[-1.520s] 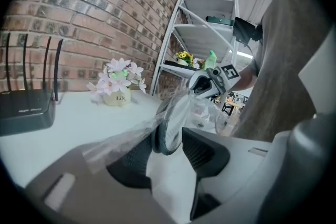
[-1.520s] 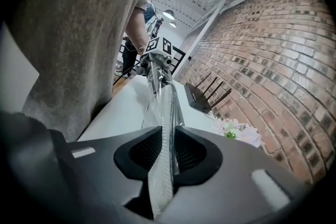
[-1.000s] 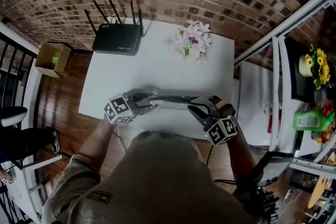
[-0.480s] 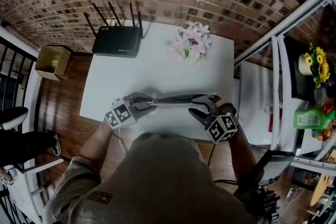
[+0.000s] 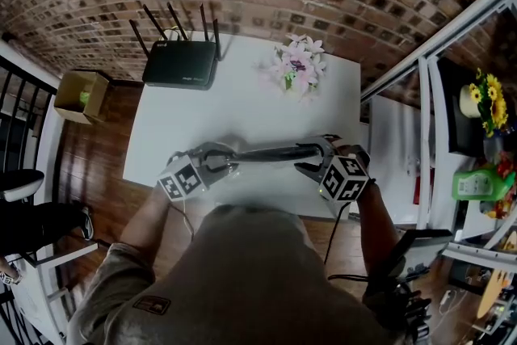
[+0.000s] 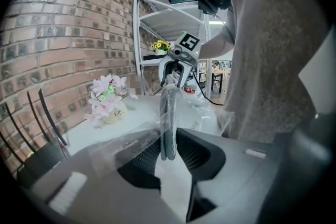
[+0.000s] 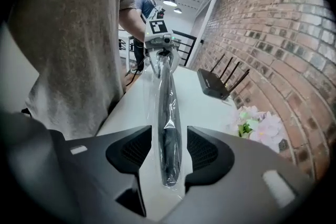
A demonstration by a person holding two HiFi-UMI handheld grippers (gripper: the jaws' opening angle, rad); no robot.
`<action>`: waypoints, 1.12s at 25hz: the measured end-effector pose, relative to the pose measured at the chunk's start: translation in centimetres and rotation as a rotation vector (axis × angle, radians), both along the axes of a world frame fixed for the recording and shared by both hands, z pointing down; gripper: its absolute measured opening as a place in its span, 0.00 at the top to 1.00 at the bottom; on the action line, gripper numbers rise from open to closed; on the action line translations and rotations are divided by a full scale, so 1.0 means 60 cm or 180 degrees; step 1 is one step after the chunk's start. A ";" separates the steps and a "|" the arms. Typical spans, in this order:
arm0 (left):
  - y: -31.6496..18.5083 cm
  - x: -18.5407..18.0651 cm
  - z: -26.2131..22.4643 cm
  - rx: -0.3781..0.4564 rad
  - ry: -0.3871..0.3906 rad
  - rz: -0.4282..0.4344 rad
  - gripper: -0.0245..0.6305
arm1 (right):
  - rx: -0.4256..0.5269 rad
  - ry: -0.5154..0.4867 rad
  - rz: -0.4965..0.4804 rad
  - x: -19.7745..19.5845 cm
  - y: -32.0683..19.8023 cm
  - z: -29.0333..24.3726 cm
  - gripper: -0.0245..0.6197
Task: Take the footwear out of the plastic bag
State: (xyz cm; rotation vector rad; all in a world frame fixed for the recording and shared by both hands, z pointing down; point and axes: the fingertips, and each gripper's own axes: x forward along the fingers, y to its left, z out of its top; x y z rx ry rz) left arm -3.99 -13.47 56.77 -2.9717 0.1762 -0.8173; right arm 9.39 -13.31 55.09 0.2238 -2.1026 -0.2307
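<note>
A dark flat piece of footwear [image 5: 271, 152] in a clear plastic bag hangs level over the white table [image 5: 242, 101], stretched between my two grippers. My left gripper [image 5: 220, 161] has just been closing. Its pads now press on one end of the bagged footwear [image 6: 169, 123], with plastic bunched over the left pad. My right gripper [image 5: 312, 164] has just been opening. The other end of the footwear [image 7: 167, 128] lies between its jaws with a gap on each side. The right gripper view shows the left gripper [image 7: 159, 42] at the far end.
A black router [image 5: 179, 61] with several antennas and a pot of pink flowers [image 5: 296, 61] stand at the table's far side. A white metal shelf rack [image 5: 428, 133] is to the right. A cardboard box [image 5: 81, 89] sits on the wooden floor at left.
The right gripper has shifted a little up the picture and to the right. The left gripper's marker cube has rolled slightly. The bagged footwear still spans the two.
</note>
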 end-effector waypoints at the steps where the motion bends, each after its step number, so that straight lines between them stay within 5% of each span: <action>1: 0.000 0.000 -0.001 0.0035 -0.0016 0.0013 0.82 | -0.0105 0.0087 -0.0036 0.001 0.001 0.006 0.61; 6: 0.005 -0.004 -0.004 0.0161 -0.0086 0.0064 0.82 | -0.0298 0.0435 -0.0182 0.014 0.005 0.028 0.74; 11: 0.004 -0.012 -0.009 0.0171 -0.0067 0.0045 0.82 | -0.0311 0.0582 -0.0152 0.030 -0.001 0.037 0.74; 19: -0.002 -0.021 -0.020 0.0181 -0.0042 0.0050 0.81 | -0.0223 0.0566 -0.0143 0.034 -0.011 0.028 0.90; 28: -0.007 -0.029 -0.029 0.0156 0.0003 0.0028 0.81 | -0.0242 0.0581 -0.0044 0.052 -0.017 0.017 0.94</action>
